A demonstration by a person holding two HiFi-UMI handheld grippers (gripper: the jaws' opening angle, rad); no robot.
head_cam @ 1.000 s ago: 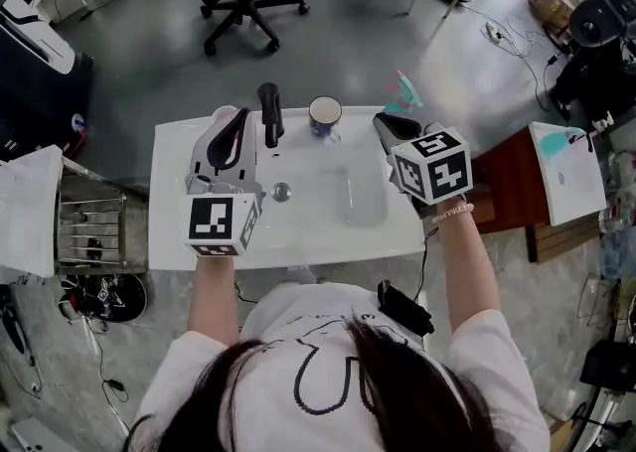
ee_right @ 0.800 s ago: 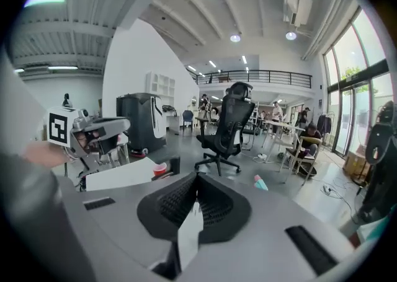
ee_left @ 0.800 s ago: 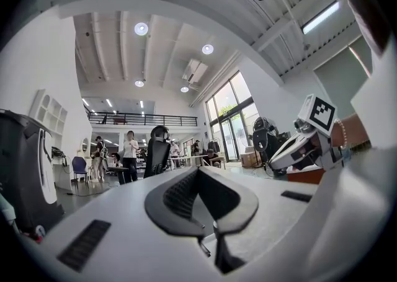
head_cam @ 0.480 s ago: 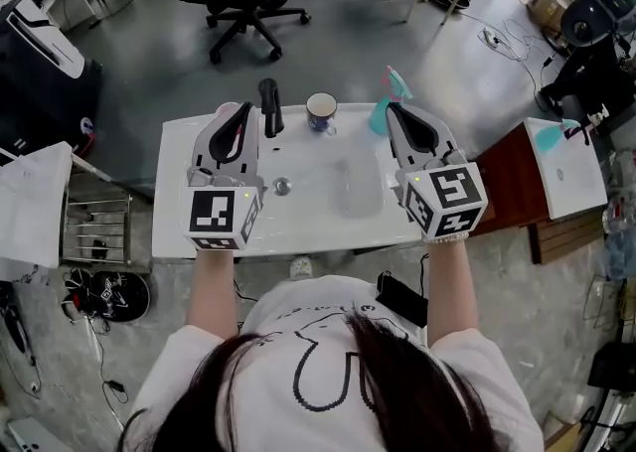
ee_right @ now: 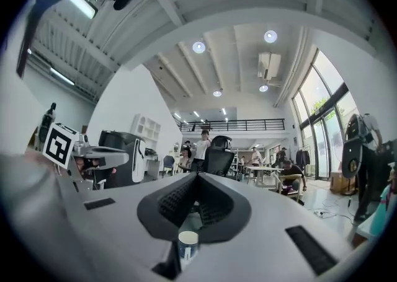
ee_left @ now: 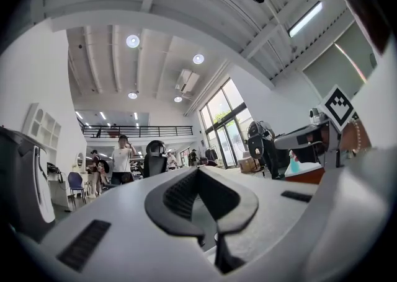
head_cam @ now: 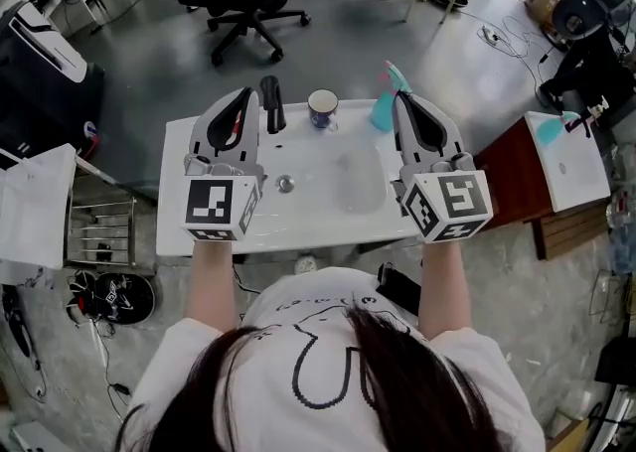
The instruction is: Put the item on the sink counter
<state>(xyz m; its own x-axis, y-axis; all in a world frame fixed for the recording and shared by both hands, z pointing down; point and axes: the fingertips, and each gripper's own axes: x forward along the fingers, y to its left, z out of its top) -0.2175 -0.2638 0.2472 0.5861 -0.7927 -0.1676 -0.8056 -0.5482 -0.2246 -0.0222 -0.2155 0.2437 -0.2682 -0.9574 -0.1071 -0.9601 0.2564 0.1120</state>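
We hover over the sink bench (head_cam: 308,222).
Our left hand-held gripper (head_cam: 242,95) and right hand-held gripper (head_cam: 400,98) are both clenched on nothing.

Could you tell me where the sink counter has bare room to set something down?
The front strip of the sink counter, between basin and edge, is bare. The back rim is crowded: faucet, cup, spray bottle.

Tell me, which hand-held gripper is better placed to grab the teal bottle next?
Likely right: shut for now, the right hand-held gripper sits beside the teal bottle; the left hand-held gripper is beyond the faucet.
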